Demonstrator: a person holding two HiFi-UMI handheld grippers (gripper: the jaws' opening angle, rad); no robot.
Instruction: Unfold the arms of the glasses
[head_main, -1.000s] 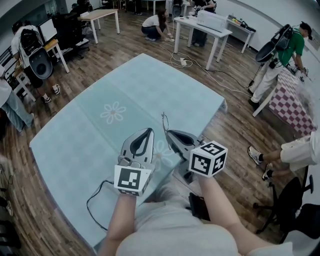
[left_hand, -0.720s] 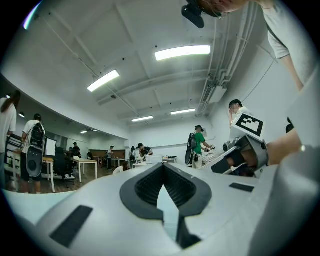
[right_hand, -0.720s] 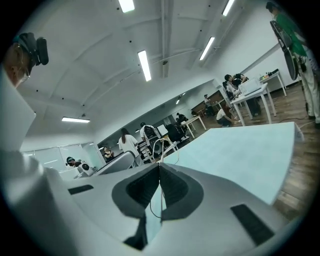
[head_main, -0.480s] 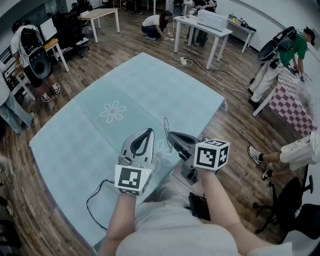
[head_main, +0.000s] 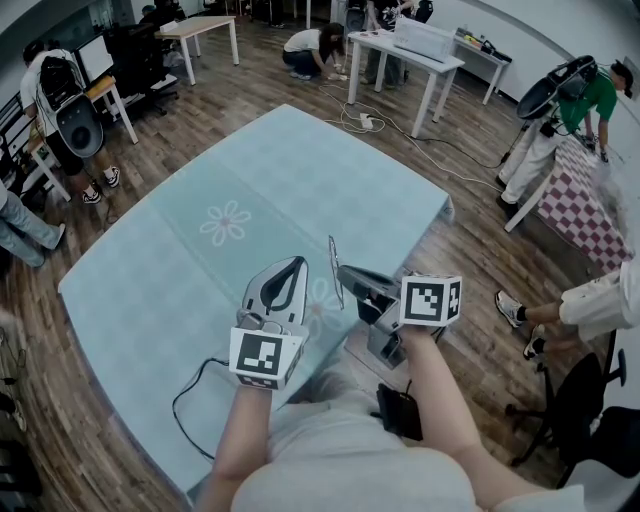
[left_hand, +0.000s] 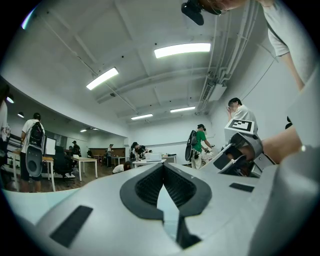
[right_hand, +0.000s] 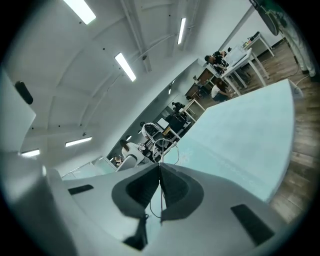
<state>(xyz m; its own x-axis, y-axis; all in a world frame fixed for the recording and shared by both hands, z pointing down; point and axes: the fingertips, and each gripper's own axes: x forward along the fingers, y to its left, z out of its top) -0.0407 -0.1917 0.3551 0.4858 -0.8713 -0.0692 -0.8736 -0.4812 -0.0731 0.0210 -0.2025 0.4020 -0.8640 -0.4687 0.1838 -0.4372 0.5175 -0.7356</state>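
Long white ceiling light strips (left_hand: 182, 49) give bright, even light with soft shadows. Wide-angle bending curves all edges; corners darken, and the grey left gripper (left_hand: 162, 167) looks blurred up close.

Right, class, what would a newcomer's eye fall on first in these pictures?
Two handheld grippers sit low over a pale teal tablecloth: the right gripper pinches thin wire glasses, and the left gripper is shut and empty. Behind, people work around white tables.

Glasses (head_main: 333, 270): shown only as thin wire; arm position is too fine to be determined.
Pinched section: covered by the closed right gripper (right_hand: 160, 167).
Cable (head_main: 186, 398): ends are covered by the left forearm (head_main: 250, 430).
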